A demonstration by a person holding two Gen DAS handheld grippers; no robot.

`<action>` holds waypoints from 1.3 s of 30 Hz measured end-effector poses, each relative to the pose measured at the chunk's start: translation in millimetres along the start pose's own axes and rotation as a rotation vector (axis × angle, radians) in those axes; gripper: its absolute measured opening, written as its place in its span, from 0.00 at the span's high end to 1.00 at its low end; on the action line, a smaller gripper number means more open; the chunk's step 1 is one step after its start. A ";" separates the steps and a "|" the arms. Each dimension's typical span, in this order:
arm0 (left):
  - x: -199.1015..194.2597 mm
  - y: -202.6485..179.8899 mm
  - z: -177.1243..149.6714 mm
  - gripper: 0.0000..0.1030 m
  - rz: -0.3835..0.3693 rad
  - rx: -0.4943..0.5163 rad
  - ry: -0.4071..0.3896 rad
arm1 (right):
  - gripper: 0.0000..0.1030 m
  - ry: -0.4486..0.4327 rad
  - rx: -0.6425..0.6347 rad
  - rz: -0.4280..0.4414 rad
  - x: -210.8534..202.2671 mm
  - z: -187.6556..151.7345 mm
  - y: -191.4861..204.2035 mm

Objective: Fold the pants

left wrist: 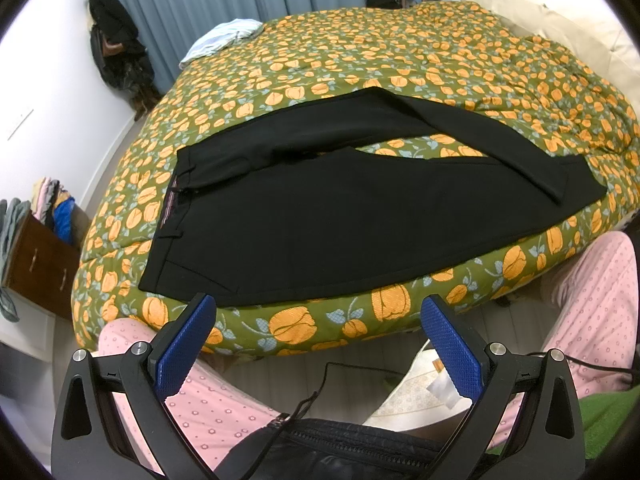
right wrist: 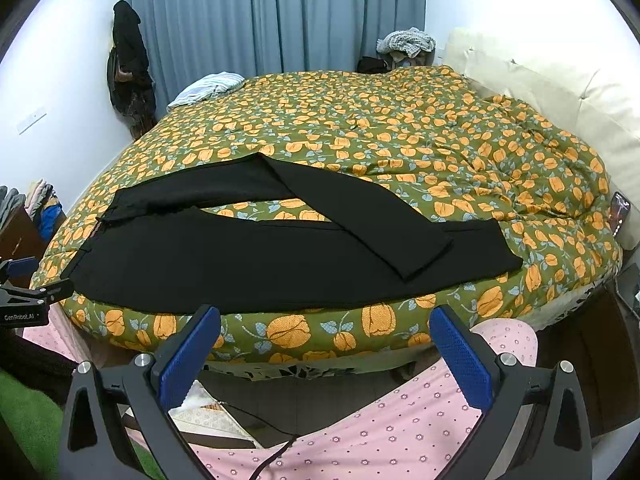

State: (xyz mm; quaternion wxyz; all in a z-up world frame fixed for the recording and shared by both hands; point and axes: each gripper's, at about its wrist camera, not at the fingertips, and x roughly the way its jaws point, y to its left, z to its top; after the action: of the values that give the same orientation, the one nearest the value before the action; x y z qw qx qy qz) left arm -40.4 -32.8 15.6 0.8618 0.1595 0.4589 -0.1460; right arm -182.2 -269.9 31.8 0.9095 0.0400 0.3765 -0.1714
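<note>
Black fabric pants flat on floral quilted bed cover, far leg crossing near leg | left gripper, right gripper: both wide apart, empty, short of bed edge | risk: crossed leg bunches, giving skewed fold.

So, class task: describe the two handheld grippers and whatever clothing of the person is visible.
The left gripper and right gripper match: black angular frames with silver bolts and blue textured finger pads. White "GenRobot.AI" lettering marks the left gripper's body. A thin black cable trails below. The person wears pink dotted trousers.
</note>
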 end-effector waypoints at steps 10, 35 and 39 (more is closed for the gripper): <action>-1.2 0.6 -1.0 0.01 0.002 -0.004 -0.001 | 0.00 0.001 0.002 -0.001 -0.4 -3.0 -0.6; -1.4 1.4 -2.6 0.01 0.004 -0.004 -0.001 | 0.00 0.013 -0.001 0.003 1.4 -5.4 1.4; -0.3 2.4 -3.5 0.01 0.004 -0.009 0.002 | 0.00 0.024 -0.006 0.004 4.7 -4.7 4.2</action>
State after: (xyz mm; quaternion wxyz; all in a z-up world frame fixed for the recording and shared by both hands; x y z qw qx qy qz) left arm -42.3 -29.2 14.4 0.8624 0.1566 0.4600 -0.1423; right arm -180.8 -266.3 24.9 0.9054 0.0402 0.3878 -0.1680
